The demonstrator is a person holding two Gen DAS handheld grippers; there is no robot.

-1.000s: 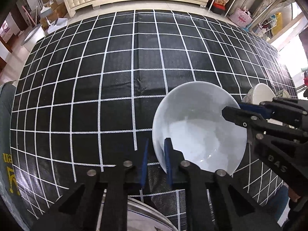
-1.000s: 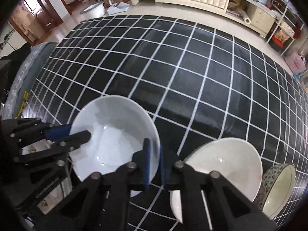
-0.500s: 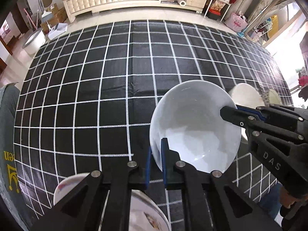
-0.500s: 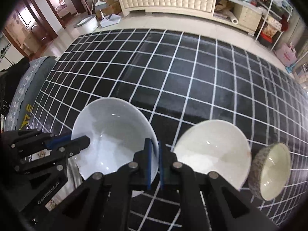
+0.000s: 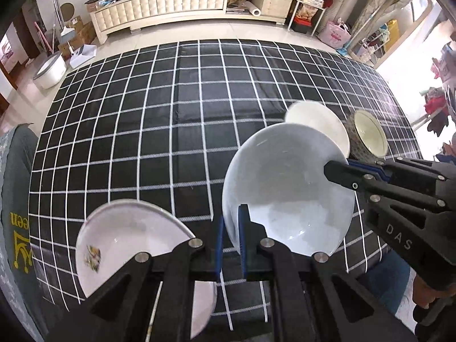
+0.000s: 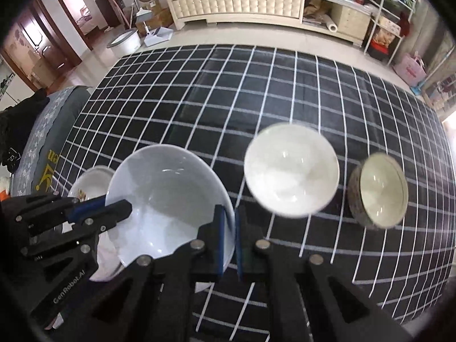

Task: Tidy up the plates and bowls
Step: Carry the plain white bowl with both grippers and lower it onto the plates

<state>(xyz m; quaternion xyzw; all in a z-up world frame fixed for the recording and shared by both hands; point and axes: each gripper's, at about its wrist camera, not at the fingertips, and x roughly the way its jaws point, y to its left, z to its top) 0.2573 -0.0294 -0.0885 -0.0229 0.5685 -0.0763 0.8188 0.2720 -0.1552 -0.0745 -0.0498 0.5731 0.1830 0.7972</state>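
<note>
A large pale blue-white bowl (image 5: 287,196) (image 6: 168,199) hangs above the black checked cloth (image 5: 171,114), held by both grippers. My left gripper (image 5: 230,239) is shut on its left rim; in the right wrist view it shows at the bowl's left (image 6: 114,209). My right gripper (image 6: 228,239) is shut on the opposite rim and appears in the left wrist view (image 5: 339,171). A white plate with a small flower print (image 5: 125,245) (image 6: 91,182) lies below left. A white bowl (image 6: 290,168) (image 5: 316,122) and a patterned bowl (image 6: 379,191) (image 5: 367,136) sit to the right.
The cloth-covered table (image 6: 285,91) stretches far ahead of the dishes. A grey cushion with yellow print (image 5: 17,228) lies along the left edge. A cream cabinet (image 6: 236,5), shelves and a white basin (image 6: 125,40) stand on the floor beyond.
Both grippers have lifted the large bowl off the cloth and carried it toward me. The flower plate has come into sight below left, and the white and patterned bowls now show farther off.
</note>
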